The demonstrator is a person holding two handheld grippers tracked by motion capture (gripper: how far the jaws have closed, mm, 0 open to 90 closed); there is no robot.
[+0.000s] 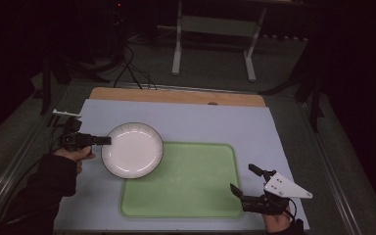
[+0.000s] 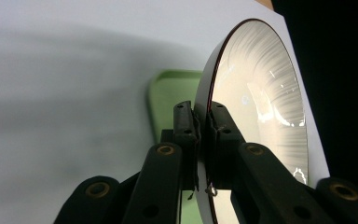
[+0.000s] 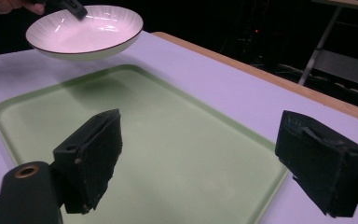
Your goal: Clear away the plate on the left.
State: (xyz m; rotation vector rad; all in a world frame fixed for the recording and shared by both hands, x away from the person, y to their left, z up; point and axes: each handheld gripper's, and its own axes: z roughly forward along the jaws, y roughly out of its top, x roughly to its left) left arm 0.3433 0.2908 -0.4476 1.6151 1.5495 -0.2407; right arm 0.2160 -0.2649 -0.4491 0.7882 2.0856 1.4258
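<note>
Currently left gripper (image 1: 106,140) is clamping the white plate (image 1: 132,150) rim, overhanging the green tray (image 1: 191,186) corner; right gripper (image 1: 243,181) is hovering open beside the tray edge

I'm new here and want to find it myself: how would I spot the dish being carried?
Start at the pale table and find the big green tray on it. Above the tray's far left corner hangs a round white plate, pinched at its rim by the left tongs. It is the only dish there, ribbed inside with a thin dark edge.
</note>
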